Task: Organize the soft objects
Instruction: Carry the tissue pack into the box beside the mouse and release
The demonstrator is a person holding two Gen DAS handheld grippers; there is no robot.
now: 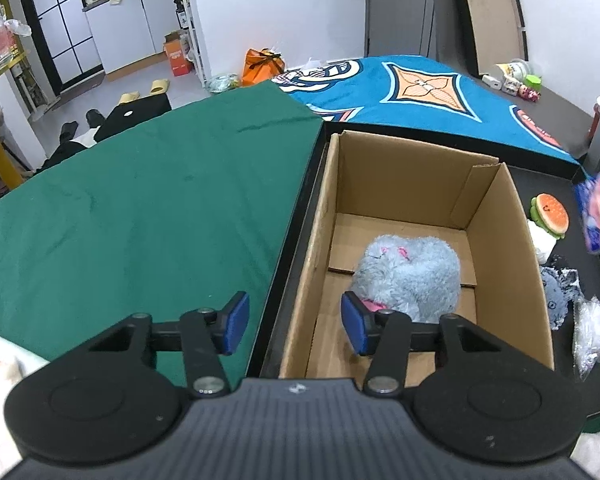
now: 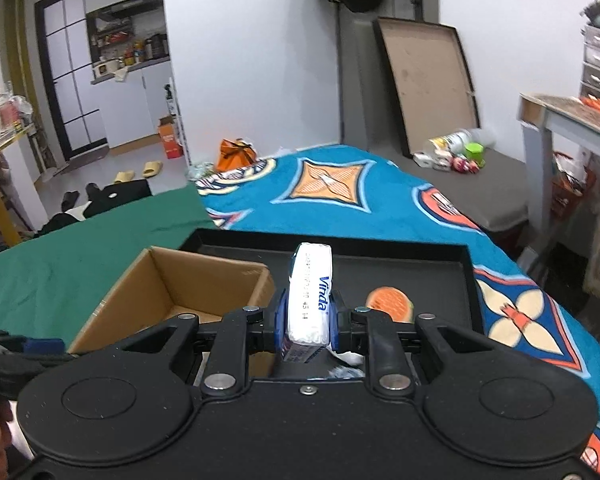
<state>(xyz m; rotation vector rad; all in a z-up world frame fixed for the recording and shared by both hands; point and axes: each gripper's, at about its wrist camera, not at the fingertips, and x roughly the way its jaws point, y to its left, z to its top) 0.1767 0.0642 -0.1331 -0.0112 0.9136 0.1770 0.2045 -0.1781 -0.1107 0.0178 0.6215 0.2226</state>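
Observation:
An open cardboard box (image 1: 499,240) stands in a black tray (image 2: 379,252). A fluffy grey-blue plush (image 1: 411,276) lies on the box floor. My left gripper (image 1: 294,320) hangs open over the box's left wall, its right pad just above the plush and nothing between the pads. My right gripper (image 2: 307,320) is shut on a white Vinda tissue pack (image 2: 309,296), held upright above the tray, right of the box (image 2: 180,284). A burger plush (image 2: 391,304) lies in the tray past the pack, and also shows as the burger plush (image 1: 549,214) right of the box.
A green cloth (image 1: 140,208) covers the surface left of the tray, and a blue patterned blanket (image 2: 359,200) lies behind it. Right of the box sit a grey plush (image 1: 555,300), a white soft item (image 1: 543,240) and a crinkled plastic wrapper (image 1: 591,328).

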